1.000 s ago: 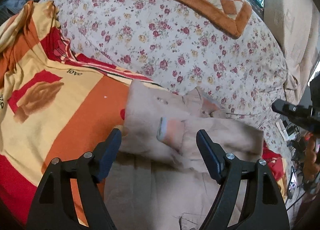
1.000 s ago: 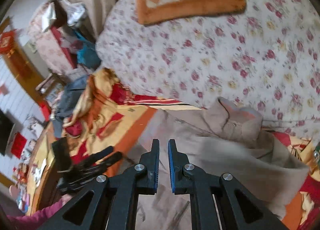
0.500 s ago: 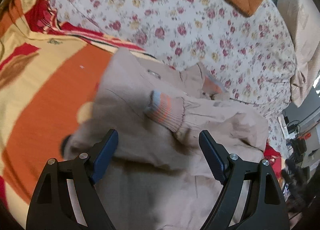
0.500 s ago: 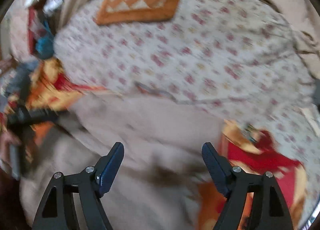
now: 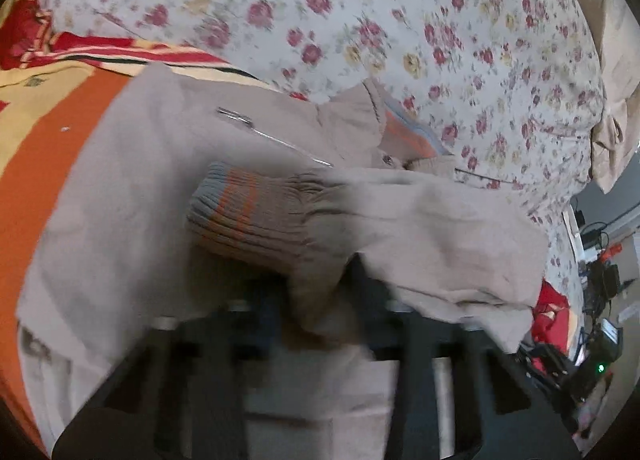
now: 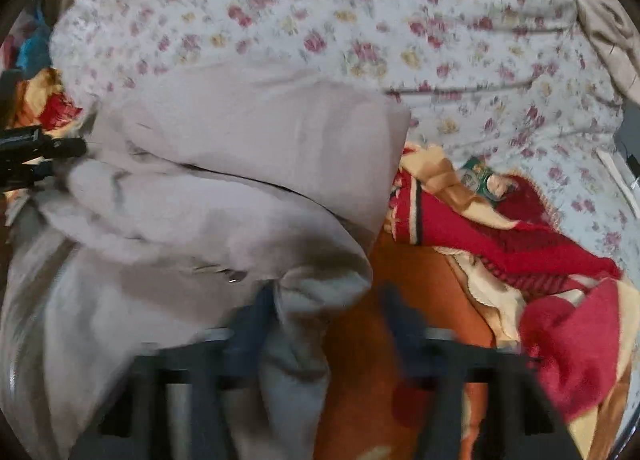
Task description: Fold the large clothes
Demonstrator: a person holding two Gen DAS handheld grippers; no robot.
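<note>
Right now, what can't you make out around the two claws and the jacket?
- Left claw, left wrist view: motion blur, and the beige jacket's ribbed striped cuff drapes over it; grip unclear.
- Right claw, right wrist view: blurred; whether it pinches the beige jacket is unclear.
- Jacket's lower part: cut off by both frames' bottom edges.

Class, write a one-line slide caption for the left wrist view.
Left tool closing around beige jacket sleeve behind its striped cuff, on an orange blanket.

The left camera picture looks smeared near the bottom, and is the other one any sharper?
Left wrist view: the claw is motion-blurred, the jacket's striped cuff fairly crisp. Right wrist view: soft throughout, claw smeared too; both bulge at the edges, fisheye-style.
</note>
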